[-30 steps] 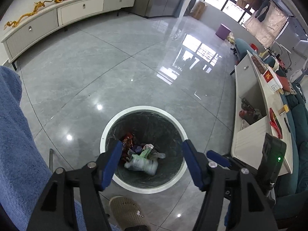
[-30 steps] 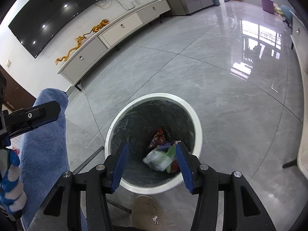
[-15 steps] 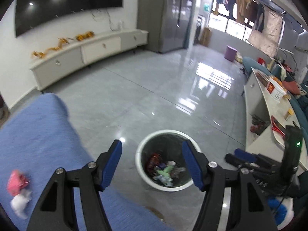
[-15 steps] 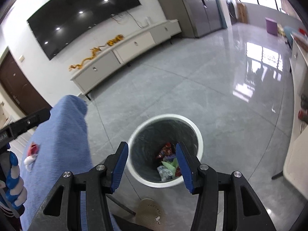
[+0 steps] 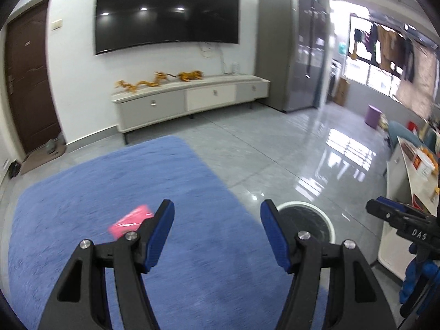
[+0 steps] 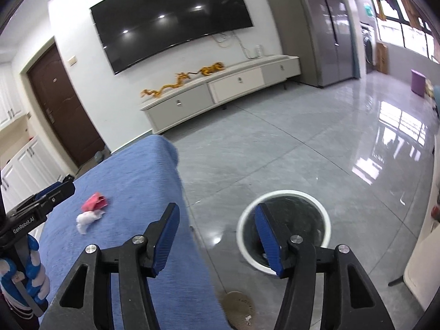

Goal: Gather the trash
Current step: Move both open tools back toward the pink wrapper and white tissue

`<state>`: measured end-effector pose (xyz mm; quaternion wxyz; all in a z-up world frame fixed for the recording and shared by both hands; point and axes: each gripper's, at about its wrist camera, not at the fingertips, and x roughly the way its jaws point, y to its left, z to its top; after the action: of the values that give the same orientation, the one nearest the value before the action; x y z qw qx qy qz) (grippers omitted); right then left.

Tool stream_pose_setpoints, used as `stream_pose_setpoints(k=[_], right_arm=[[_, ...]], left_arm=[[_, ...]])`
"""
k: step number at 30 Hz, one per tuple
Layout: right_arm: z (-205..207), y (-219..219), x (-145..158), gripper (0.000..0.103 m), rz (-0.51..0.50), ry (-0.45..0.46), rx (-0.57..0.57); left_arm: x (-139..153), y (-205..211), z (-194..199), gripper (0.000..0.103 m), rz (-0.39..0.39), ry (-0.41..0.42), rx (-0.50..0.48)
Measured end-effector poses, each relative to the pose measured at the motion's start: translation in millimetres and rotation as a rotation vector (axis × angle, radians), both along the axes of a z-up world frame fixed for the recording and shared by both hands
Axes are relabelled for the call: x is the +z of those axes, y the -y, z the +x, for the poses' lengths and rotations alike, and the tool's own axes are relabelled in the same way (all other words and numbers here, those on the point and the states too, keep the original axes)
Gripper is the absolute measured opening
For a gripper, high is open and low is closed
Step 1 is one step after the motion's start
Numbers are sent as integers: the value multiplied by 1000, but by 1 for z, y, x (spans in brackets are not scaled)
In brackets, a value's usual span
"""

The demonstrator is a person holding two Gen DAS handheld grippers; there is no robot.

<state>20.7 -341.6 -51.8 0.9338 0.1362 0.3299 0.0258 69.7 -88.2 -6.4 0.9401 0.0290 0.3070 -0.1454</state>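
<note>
A pink wrapper (image 6: 95, 203) and a crumpled white tissue (image 6: 88, 219) lie on a blue cloth-covered surface (image 6: 132, 181). In the left wrist view the pink wrapper (image 5: 132, 220) sits just past the left finger. My left gripper (image 5: 217, 211) hangs open above the blue cloth (image 5: 110, 187), with nothing between its pads. My right gripper (image 6: 216, 211) is empty too, its jaws opening, over the cloth's edge and the floor. The white-rimmed trash bin (image 6: 283, 191) stands on the floor to the right, partly behind the right finger. That bin (image 5: 327, 220) shows in the left view as well.
A slipper (image 6: 238, 310) lies on the floor near the cloth's edge. A low TV cabinet (image 5: 192, 101) and a wall TV (image 5: 165, 13) are at the back, with a brown door (image 5: 24, 82) to the left. A white table (image 5: 398, 192) runs along the right. Glossy grey floor (image 6: 302, 143) lies between.
Both views have swung up and away from the bin onto the blue cloth. The bin has slid to the lower right. The pink wrapper and white tissue have come into view. The right jaws stand slightly wider.
</note>
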Motion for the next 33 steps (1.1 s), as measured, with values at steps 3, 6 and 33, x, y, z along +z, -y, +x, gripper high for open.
stream_pose_setpoints(k=[3, 6, 33], right_arm=[[2, -25, 9, 57, -20, 7, 41], [5, -48, 14, 59, -43, 13, 74], [43, -138, -7, 61, -80, -32, 248]], left_arm=[[-1, -34, -9, 63, -15, 16, 53], [-1, -60, -18, 63, -29, 30, 97], [-60, -168, -16, 63, -186, -116, 165]])
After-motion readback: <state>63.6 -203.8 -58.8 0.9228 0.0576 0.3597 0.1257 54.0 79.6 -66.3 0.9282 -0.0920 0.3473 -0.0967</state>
